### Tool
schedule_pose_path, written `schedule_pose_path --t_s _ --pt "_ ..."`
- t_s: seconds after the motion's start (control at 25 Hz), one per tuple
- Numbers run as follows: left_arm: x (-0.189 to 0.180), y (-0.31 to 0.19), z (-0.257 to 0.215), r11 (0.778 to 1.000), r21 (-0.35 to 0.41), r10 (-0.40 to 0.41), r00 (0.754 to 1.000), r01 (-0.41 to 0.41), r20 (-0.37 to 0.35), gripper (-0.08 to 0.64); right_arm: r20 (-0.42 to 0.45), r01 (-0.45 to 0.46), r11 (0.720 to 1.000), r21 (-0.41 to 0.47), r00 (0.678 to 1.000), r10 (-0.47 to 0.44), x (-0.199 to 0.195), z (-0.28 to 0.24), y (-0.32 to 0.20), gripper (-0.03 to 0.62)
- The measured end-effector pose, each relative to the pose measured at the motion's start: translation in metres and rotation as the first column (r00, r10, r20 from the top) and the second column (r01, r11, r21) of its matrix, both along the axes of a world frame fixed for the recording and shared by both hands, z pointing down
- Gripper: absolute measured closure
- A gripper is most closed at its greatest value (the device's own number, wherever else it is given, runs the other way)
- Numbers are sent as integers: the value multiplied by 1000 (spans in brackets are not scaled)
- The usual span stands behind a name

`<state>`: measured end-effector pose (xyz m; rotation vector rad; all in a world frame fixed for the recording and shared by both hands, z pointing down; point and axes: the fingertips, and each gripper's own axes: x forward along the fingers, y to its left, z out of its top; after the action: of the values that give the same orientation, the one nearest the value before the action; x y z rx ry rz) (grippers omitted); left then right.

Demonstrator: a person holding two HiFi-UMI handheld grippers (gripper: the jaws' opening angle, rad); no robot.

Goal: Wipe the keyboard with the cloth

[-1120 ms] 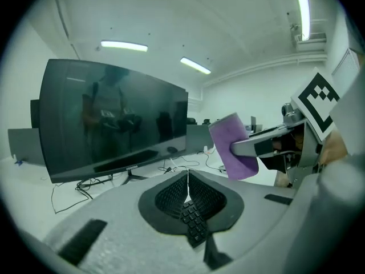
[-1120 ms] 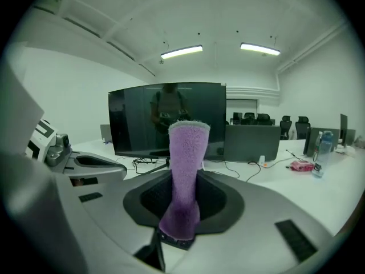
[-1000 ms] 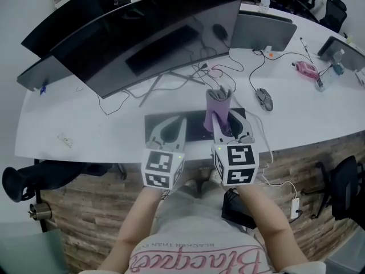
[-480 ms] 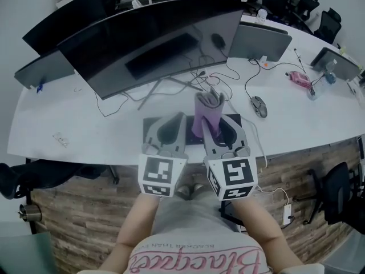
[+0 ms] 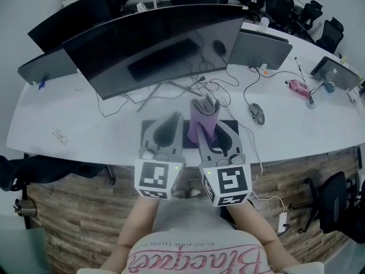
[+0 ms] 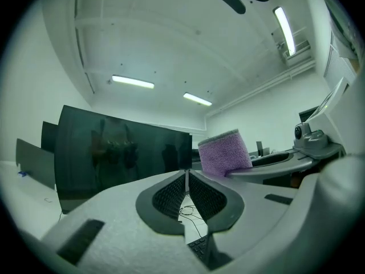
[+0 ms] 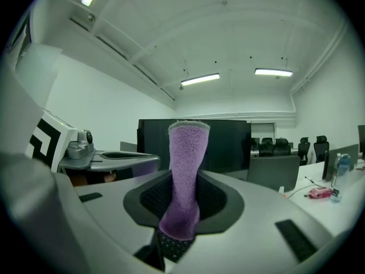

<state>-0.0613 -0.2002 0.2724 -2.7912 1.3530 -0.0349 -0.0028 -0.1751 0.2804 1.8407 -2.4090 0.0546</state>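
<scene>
Desk (image 5: pixel 85 124): a long white top was seen, with cables strewn behind the keyboard.
Monitor (image 5: pixel 154 44): a wide, dark, curved screen was stood at the back of the desk.
Keyboard (image 5: pixel 187 135): a black board was laid at the desk's near edge, in front of the monitor, largely covered from above by both grippers.
Left gripper (image 6: pixel 186 178): it was held over the keyboard's left part; its jaws were pressed together with nothing caught between them.
Right gripper (image 7: pixel 183 196): it was held just beside the left one, over the keyboard; its jaws were clamped on the cloth.
Cloth (image 7: pixel 185 164): a purple, fuzzy strip was pinched near its lower end and stood upright out of the jaws, above the keyboard.
Mouse (image 5: pixel 255 113): it was set to the keyboard's right.
</scene>
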Motion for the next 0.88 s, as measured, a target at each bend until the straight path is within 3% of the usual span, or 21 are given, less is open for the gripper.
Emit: schedule_pose_path --t_s 0.88 --pt "5 -7 -2 1000 17 -23 1000 23 -20 555 -12 -6 1000 14 1000 6 11 1 -9 502"
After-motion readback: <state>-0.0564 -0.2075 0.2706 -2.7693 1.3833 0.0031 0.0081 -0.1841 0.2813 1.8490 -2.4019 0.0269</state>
